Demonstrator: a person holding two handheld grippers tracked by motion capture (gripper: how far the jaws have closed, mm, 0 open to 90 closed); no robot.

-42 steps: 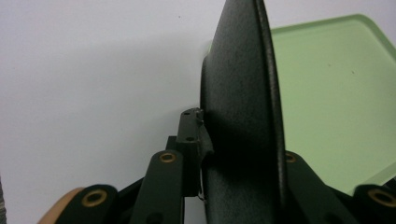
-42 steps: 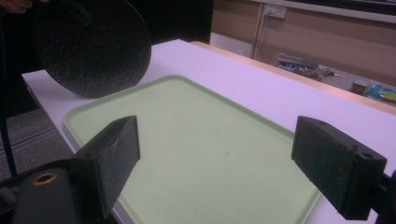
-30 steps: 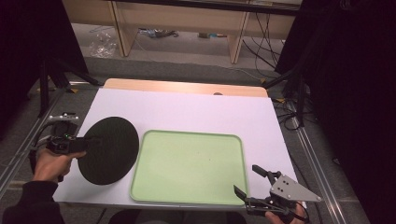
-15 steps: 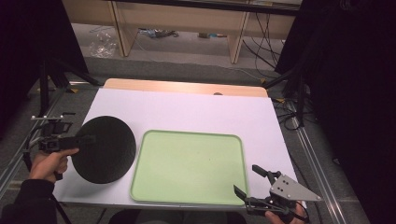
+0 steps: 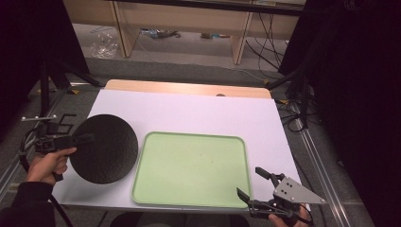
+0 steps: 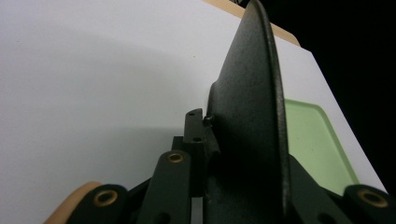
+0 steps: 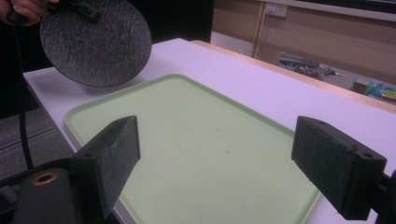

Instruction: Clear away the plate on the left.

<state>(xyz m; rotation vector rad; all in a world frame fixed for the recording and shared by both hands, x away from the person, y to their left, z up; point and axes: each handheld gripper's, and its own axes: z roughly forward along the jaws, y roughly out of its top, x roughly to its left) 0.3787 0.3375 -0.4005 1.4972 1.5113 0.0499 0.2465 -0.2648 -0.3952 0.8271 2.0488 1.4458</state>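
Nearest the person, at the bench's front right corner, the right gripper (image 5: pixel 257 191) waits with its jaws spread wide and nothing between them, aimed over the near right corner of the green tray (image 5: pixel 191 170); held there it looks ready to steady or receive, not to grasp yet. The tray lies flat on the white bench (image 5: pixel 198 111), bare inside apart from a few small specks, and its raised rim seems meant to keep whatever is set in it from sliding off. At the left edge, a little farther in, the left gripper (image 5: pixel 87 138) has its jaws drawn narrow and clamped on the rim of the black plate (image 5: pixel 105 148). The left gripper view shows the plate (image 6: pixel 247 107) edge-on between the jaws, so the pinch is on the lip alone. In the right gripper view the plate (image 7: pixel 95 39) is tilted, its far side dipping toward the tray's left edge and casting a shadow on the bench beneath, so it is likely carried clear of the surface. A grip at the rim leaves the underside free, which suits lowering the plate into the tray. Beyond the bench a wooden edge (image 5: pixel 189 88) and then floor and shelving show.
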